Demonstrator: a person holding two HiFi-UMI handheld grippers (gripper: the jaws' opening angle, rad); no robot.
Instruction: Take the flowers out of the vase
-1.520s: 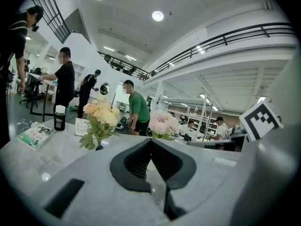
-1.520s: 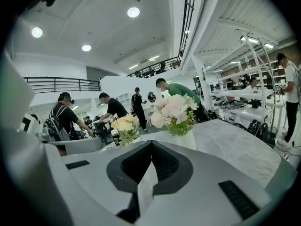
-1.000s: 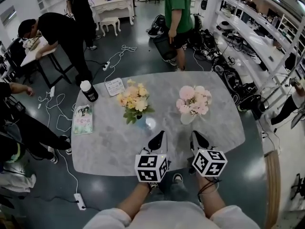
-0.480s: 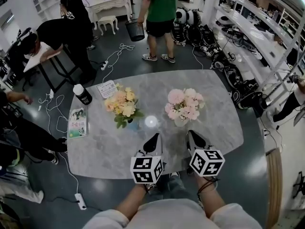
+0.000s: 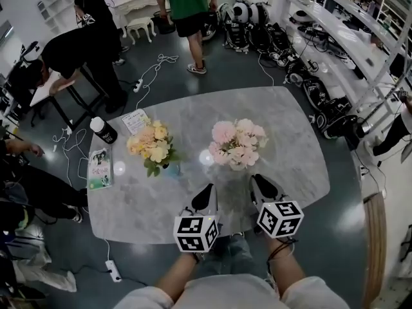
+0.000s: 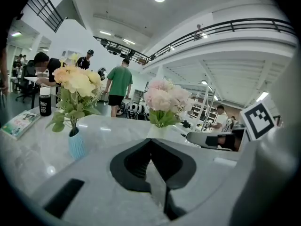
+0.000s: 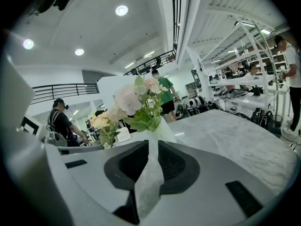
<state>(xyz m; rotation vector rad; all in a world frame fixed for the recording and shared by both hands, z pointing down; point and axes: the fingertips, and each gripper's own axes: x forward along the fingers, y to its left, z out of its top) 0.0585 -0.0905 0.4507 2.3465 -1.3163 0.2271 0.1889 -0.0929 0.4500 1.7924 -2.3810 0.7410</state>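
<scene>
Both grippers have come forward over the grey marble table since a second ago, and the left gripper and right gripper now hover above its near side, each with its jaws pressed together on nothing. Just ahead of the right one stand the pink flowers in their white vase (none lifted out). The yellow flowers sit in a small blue vase further left.

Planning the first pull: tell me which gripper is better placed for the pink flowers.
Right, probably. The right gripper sits nearest the pink flowers, with their white vase straight ahead of its shut jaws. The left gripper lies farther off to the side.
</scene>
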